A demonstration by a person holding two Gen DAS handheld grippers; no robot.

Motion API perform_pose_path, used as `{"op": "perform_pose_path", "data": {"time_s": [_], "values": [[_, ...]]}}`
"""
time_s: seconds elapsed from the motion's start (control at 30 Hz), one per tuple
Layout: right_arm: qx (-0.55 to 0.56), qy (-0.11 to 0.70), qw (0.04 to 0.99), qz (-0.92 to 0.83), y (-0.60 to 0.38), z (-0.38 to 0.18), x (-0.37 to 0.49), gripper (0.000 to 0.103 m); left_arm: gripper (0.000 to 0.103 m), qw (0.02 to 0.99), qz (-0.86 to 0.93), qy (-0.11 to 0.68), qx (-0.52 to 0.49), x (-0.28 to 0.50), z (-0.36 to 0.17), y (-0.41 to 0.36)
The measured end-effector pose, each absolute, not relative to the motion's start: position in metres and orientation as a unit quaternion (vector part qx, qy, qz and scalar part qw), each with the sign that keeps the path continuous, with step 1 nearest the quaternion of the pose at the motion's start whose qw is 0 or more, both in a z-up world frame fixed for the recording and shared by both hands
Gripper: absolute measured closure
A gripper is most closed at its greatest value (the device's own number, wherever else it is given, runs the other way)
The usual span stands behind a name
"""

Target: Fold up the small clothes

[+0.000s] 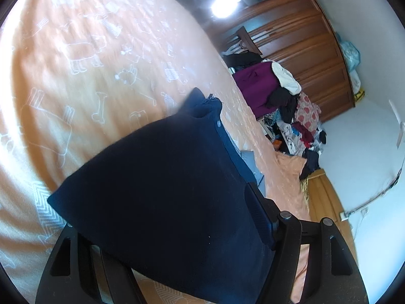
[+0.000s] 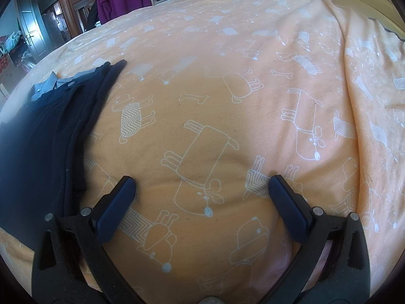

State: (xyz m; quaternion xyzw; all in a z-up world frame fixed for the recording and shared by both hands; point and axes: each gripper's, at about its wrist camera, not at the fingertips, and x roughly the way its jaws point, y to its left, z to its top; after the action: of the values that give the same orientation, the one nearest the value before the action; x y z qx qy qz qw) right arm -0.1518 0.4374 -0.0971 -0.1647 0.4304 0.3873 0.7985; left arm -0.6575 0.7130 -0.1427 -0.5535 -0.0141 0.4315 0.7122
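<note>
The navy garment lies near the bed's left edge on the orange bedspread, long axis running from collar at the far end toward the near edge. The left gripper pinches a lifted fold. The right gripper rests spread wide on bare bedspread, just beside the garment.
</note>
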Motion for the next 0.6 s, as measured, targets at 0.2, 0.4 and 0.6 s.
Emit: {"op": "perform_pose_path", "data": {"time_s": [0.2,0.4,0.6], "values": [[-0.190,0.446,0.788,0.379,0.440,-0.085,-0.157,0.000,0.101,0.738,0.427,0.008,-0.522,-0.649,-0.127,0.713],[-0.225,0.379,0.792,0.422,0.423,-0.016,-0.215,0.001,0.101,0.785,0.453,0.064,-0.417,-0.617,-0.084,0.698],[-0.114,0.388,0.686,0.606,0.512,0.068,-0.282,0.000,0.101,0.830,0.448,0.118,-0.311,-0.576,-0.049,0.679]]}}
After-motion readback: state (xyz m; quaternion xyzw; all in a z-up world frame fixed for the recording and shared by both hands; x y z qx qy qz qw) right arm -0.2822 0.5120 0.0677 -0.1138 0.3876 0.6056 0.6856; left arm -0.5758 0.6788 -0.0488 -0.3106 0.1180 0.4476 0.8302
